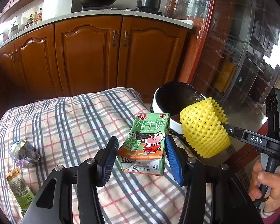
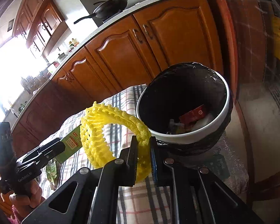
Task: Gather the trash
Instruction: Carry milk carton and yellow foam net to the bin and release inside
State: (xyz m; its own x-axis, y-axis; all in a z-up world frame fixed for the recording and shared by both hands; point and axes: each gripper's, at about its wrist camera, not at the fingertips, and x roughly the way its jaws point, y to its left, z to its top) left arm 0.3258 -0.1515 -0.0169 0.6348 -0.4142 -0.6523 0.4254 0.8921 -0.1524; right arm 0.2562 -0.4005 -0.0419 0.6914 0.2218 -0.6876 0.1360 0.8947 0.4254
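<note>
Left gripper (image 1: 141, 156) clamped on green milk carton w/ cartoon cow (image 1: 147, 143), held above plaid-cloth table (image 1: 69, 115). Right gripper (image 2: 144, 155) pinched nearly shut on wall of yellow foam fruit net (image 2: 102, 140), near white-rimmed bin w/ black liner (image 2: 184, 140).

Risks: soft net could slip from thin pinch, fall short of rim; carton could snag net or knock bin.

Writing: carton "纯牛奶", code "XCE41104"; "DAS" on right tool; "100" on green-yellow sachet (image 1: 18, 188). Crumpled wrapper (image 1: 23, 153) not yet collected.
</note>
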